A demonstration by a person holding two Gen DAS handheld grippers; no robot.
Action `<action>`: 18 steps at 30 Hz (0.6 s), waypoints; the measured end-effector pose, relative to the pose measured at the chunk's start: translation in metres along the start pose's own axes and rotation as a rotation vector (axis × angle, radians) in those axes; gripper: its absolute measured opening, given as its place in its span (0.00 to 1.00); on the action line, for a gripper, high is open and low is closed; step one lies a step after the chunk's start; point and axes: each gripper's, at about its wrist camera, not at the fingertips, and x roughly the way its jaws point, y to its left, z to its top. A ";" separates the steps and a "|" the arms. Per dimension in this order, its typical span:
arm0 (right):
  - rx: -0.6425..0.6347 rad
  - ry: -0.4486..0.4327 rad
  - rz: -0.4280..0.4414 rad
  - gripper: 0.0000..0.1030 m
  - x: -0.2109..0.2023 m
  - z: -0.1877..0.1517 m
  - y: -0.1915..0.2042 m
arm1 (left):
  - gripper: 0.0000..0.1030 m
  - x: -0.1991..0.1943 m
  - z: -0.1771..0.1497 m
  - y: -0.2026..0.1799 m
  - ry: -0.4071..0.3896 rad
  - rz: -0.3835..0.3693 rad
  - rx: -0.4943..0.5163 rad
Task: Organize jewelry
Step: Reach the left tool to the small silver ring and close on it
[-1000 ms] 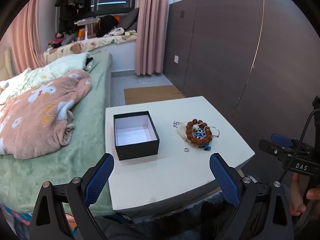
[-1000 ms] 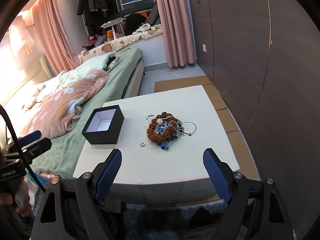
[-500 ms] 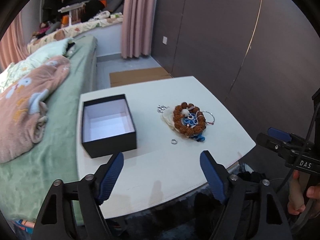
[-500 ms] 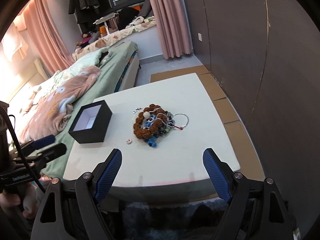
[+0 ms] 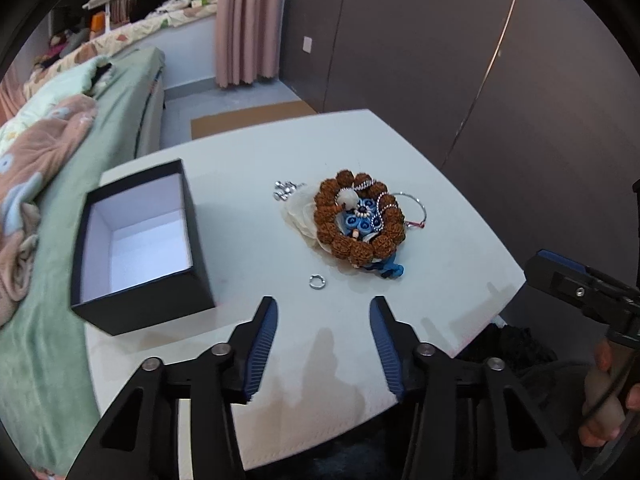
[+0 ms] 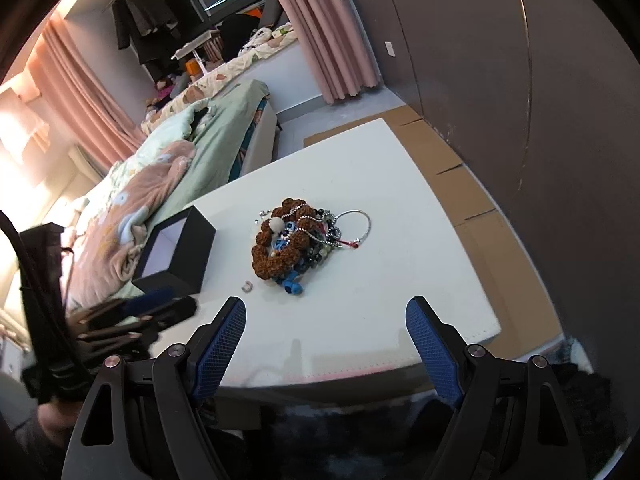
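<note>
A heap of jewelry [image 5: 358,222] lies mid-table: a brown bead bracelet around blue beads, a silver bangle [image 5: 416,210] at its right, small silver pieces [image 5: 283,191] at its left. A loose silver ring [image 5: 317,282] lies just in front of the heap. An open, empty black box [image 5: 138,246] stands to the left. My left gripper [image 5: 322,322] is open above the table's near part, just short of the ring. My right gripper [image 6: 325,322] is open and empty over the near table edge, short of the heap [image 6: 288,240], ring [image 6: 246,287] and box [image 6: 176,246].
The white table [image 5: 440,184] stands between a bed [image 5: 80,128] with a pink blanket on the left and a dark panelled wall [image 5: 500,60] on the right. Cardboard [image 6: 460,168] lies on the floor by the wall.
My left gripper has moved forward and down over the table toward the ring, and its jaws have narrowed. My right gripper has come a little closer to the table.
</note>
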 end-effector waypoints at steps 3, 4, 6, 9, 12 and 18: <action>0.028 0.004 0.008 0.81 0.009 0.003 -0.003 | 0.43 0.014 0.003 -0.001 0.019 0.005 0.010; 0.028 0.002 0.001 0.81 0.011 0.004 -0.002 | 0.42 0.018 0.004 -0.001 0.025 0.008 0.012; 0.028 -0.001 -0.008 0.81 0.015 0.005 -0.002 | 0.39 0.026 0.005 0.001 0.033 0.011 0.008; 0.052 0.022 0.017 0.81 0.020 0.007 -0.005 | 0.37 0.037 0.008 0.002 0.044 0.016 0.005; 0.067 0.035 0.023 0.81 0.026 0.008 -0.007 | 0.37 0.046 0.009 0.003 0.052 0.022 0.004; 0.072 0.062 0.032 0.81 0.037 0.012 -0.006 | 0.13 0.063 0.008 -0.001 0.078 0.028 0.018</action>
